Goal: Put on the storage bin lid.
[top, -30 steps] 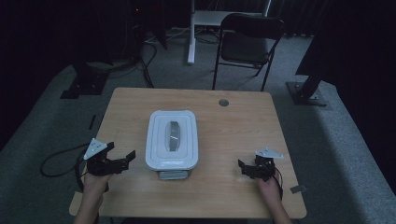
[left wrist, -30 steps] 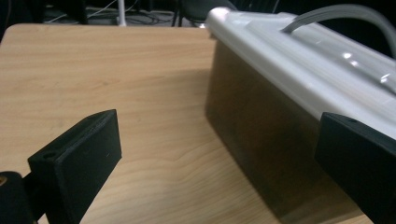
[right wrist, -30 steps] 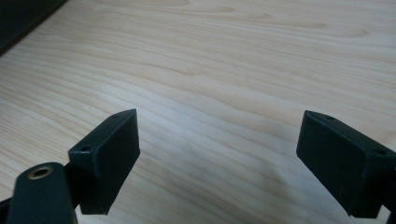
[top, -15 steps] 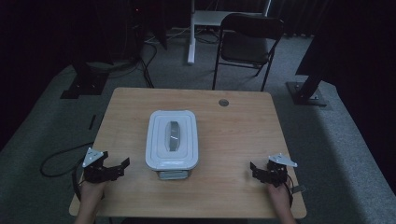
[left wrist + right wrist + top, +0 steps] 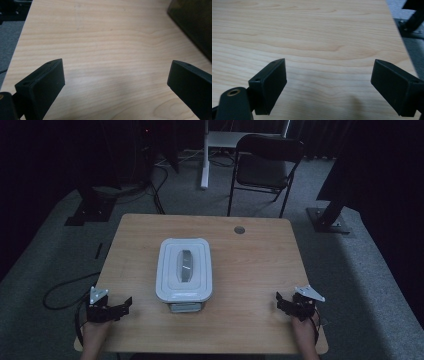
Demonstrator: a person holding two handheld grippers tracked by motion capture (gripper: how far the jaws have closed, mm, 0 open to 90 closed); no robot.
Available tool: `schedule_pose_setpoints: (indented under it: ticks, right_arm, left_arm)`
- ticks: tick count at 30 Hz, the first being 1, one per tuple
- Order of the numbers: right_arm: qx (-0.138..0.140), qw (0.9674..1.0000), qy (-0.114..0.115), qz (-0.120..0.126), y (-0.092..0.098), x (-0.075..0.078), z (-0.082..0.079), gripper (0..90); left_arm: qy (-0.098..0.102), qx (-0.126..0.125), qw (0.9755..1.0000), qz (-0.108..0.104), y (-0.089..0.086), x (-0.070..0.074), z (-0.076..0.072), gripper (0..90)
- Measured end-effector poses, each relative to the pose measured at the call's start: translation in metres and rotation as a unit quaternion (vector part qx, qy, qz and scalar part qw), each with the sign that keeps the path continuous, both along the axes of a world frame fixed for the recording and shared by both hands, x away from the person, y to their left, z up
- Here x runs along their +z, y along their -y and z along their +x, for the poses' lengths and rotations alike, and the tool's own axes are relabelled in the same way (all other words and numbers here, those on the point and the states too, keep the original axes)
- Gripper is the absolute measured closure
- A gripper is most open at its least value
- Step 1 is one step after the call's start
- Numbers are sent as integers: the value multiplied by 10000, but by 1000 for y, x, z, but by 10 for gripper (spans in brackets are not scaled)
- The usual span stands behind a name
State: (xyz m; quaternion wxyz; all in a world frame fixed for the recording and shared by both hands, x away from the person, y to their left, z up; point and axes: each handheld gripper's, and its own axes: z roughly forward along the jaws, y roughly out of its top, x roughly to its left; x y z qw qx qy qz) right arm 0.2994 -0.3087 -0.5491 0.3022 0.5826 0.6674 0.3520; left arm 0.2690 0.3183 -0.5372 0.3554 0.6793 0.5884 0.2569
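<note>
Left gripper sat lower left, right gripper lower right, both jaws wide apart, empty. Lidded container, probably plastic, sat mid-frame on the table.

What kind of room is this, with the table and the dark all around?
Probably a recording studio or lab, not a home. Black curtains hang around a lone wooden table, stand bases and cables sit on grey carpet, and a folding chair waits behind. A white lidded box sits on the table.

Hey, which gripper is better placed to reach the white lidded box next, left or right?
Left, probably. The left gripper sits nearer the white lidded box than the right gripper; both are open and empty.
</note>
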Motion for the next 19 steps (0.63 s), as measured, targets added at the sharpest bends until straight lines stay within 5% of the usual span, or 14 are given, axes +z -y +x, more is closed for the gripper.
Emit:
schedule_pose_setpoints:
  ticks: [11,14,19]
  right_arm:
    - [-173,9992,-293,-212,-4,-5,5,124]
    - [-235,9993,-281,-104,-2,-5,5,124]
    - [-231,9993,-280,-106,-2,-5,6,124]
  left_arm:
    - [-165,429,9981,404,-7,-8,-9,21]
    - [-176,541,9971,504,-7,-9,-10,21]
    - [-166,601,9968,493,-8,-9,-10,21]
